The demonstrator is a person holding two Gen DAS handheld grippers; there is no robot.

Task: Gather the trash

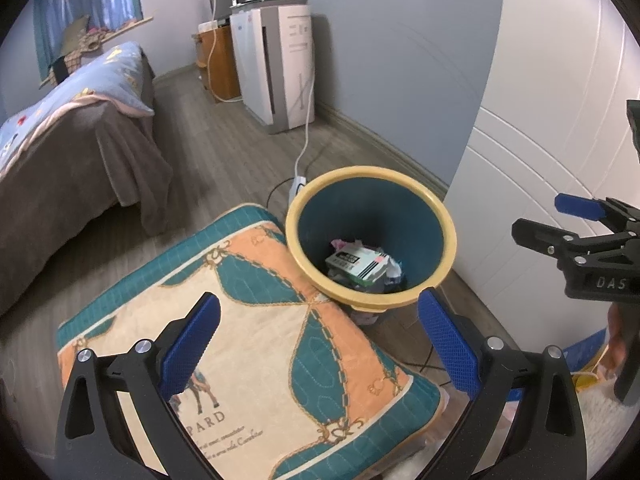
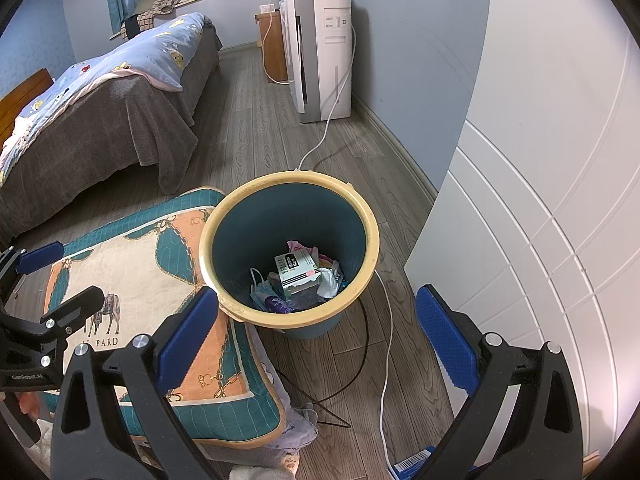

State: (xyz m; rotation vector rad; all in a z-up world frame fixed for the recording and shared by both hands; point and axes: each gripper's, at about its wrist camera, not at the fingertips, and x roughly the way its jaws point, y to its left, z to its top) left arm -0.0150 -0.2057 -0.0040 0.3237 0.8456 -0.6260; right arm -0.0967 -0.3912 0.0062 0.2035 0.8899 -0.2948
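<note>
— Two big things frame the spot: a grey-draped bed with a blue patterned quilt (image 2: 100, 92) well off to the left, and a white panelled door (image 2: 540, 240) on the right. Where's the bin?

— Between them, on the grey wood-plank floor (image 2: 248, 136). It's a round teal plastic waste bin with a yellow rim (image 2: 224, 216), standing upright, long axis vertical, mouth facing up. Its left side touches a teal, orange and cream quilted cushion (image 2: 132, 264).

— Anything inside?

— Yes, at the bottom: a white printed carton (image 2: 298, 274) lying flat on crumpled paper and wrappers. A white cable (image 2: 386, 360) runs along the floor just beside the bin's base.

— And the grippers?

— Both spread wide, nothing between the blue pads. The right gripper (image 2: 316, 342) hovers above the bin's near rim without touching it. The left gripper (image 1: 320, 344) hangs over the cushion, bin ahead of it. Each shows at the other camera's edge, likewise released.
</note>
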